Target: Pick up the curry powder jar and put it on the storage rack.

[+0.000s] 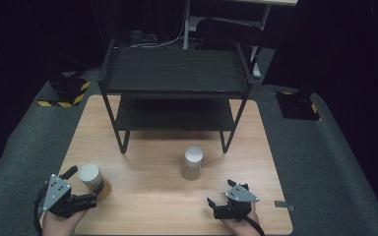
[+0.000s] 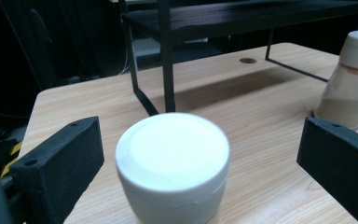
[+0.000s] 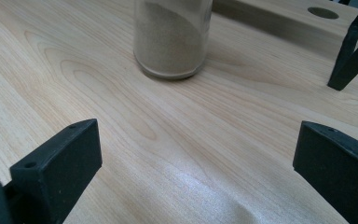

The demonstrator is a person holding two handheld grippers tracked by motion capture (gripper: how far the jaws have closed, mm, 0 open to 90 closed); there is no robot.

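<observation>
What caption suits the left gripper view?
Open left gripper straddling a white-lidded jar, fingers apart from it, on the wooden table.

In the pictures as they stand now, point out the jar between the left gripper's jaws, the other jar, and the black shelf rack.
Left jar (image 2: pixel 172 151), left gripper view, white lid.
Middle jar (image 1: pixel 192 168), high view, glass side.
Shelf rack (image 1: pixel 174 70), high view, top shelf.

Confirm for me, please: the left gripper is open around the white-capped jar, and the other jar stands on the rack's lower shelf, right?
Not quite. The left gripper is open around the white-capped jar, but the other jar stands on the table in front of the rack, as the high view shows.
</observation>
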